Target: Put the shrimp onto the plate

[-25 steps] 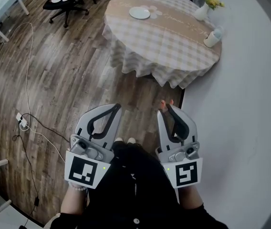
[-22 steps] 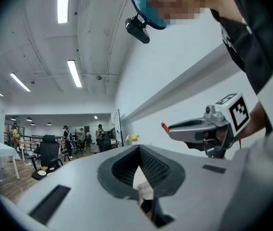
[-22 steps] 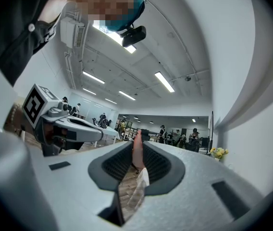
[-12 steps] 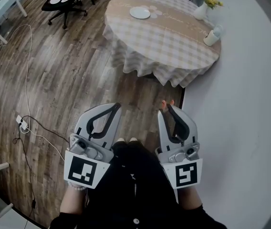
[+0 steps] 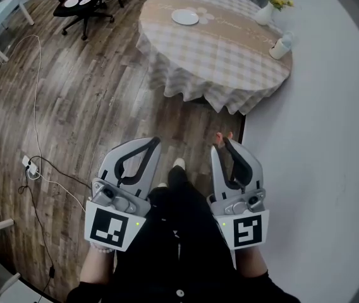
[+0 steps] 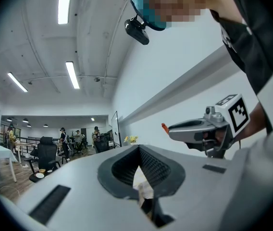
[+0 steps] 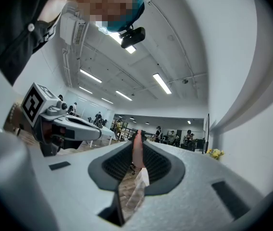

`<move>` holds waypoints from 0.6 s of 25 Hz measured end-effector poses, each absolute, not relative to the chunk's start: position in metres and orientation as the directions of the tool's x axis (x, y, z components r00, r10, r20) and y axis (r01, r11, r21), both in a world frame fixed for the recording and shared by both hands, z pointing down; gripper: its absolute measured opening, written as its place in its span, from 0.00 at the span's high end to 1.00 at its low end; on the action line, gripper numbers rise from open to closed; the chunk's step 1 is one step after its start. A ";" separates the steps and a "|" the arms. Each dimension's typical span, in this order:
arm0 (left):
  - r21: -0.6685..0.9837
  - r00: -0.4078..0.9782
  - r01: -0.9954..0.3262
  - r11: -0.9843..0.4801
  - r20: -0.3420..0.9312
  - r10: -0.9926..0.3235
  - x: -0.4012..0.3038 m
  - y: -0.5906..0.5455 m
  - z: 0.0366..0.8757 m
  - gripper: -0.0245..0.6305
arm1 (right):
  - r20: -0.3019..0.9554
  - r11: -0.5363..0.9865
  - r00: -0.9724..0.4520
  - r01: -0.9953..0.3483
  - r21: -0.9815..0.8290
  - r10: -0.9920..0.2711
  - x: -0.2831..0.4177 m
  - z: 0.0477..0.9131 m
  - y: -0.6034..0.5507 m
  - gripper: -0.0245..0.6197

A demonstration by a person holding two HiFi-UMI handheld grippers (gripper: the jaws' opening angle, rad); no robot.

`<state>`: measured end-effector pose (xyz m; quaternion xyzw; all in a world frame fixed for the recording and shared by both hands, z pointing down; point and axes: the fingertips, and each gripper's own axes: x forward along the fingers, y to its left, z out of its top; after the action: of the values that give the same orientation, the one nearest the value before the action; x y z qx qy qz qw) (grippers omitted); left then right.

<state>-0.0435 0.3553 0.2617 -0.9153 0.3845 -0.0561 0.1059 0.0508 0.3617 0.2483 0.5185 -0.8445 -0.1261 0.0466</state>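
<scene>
Over the wood floor (image 5: 72, 106), well short of the round worktop (image 5: 230, 55): right tongs (image 5: 224, 140) clamp the shrimp (image 5: 217, 136); left tongs (image 5: 155, 141) closed, empty. Plate (image 5: 184, 17) sits on the worktop.

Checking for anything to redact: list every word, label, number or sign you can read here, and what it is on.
No text here can be read.
Tablecloth: faint script on its beige band, too blurred to read.
Left marker cube, on the left claw: black-and-white square pattern, no letters.
Right marker cube, on the right claw: likewise a pattern, no letters.
</scene>
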 end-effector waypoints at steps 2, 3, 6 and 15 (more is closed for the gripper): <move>-0.233 0.699 -0.692 -0.683 0.021 -0.715 -0.045 0.352 0.261 0.96 | -0.051 0.429 -0.456 -0.864 0.262 -0.888 0.050 0.248 0.357 0.88; -0.230 0.699 -0.692 -0.684 0.022 -0.715 -0.045 0.349 0.262 0.96 | -0.050 0.429 -0.456 -0.865 0.262 -0.889 0.049 0.248 0.355 0.88; -0.224 0.696 -0.695 -0.683 0.025 -0.717 -0.045 0.343 0.263 0.96 | -0.047 0.430 -0.456 -0.865 0.258 -0.889 0.050 0.250 0.346 0.88; -0.218 0.677 -0.713 -0.667 0.036 -0.735 -0.041 0.312 0.268 0.96 | -0.040 0.456 -0.481 -0.853 0.255 -0.876 0.054 0.256 0.312 0.88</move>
<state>-0.0413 0.3123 0.2680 -0.9109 0.3973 -0.0602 0.0932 0.0544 0.3119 0.2557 0.5072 -0.8519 -0.1207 0.0487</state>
